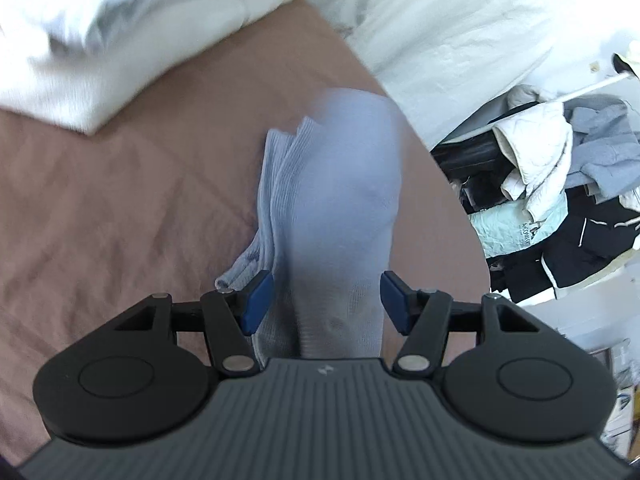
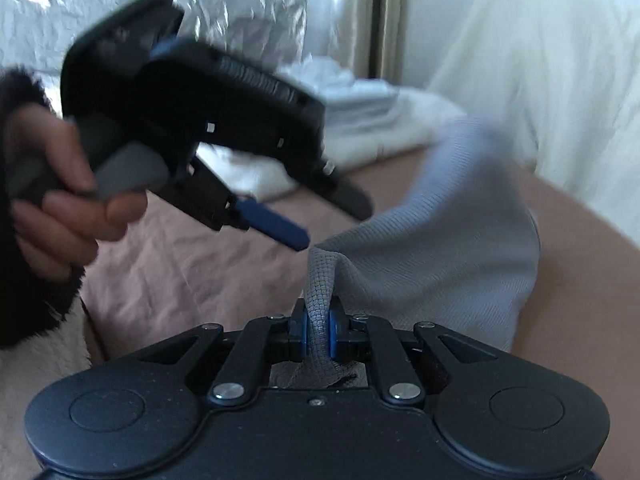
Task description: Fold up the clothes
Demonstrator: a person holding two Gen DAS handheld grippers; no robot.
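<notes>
The right tool (image 2: 318,334) was clamped on a grey-blue sock (image 2: 440,248), lifted over the brown bed (image 2: 200,272). The left tool (image 1: 327,300) stood open — its pads apart, the blurred sock between them, a second sock (image 1: 276,176) lying beneath. Folded white laundry (image 1: 100,40) sat near the far edge — bare sheet lay left.

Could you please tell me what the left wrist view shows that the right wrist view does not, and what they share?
Only the left wrist view shows the clothes pile beside the bed and the left hand-held gripper open around the sock.

Only the right wrist view shows the right hand-held gripper shut on that sock, plus the person's hand.

Both show the blue-grey sock, the brown bedsheet and white bedding.
</notes>
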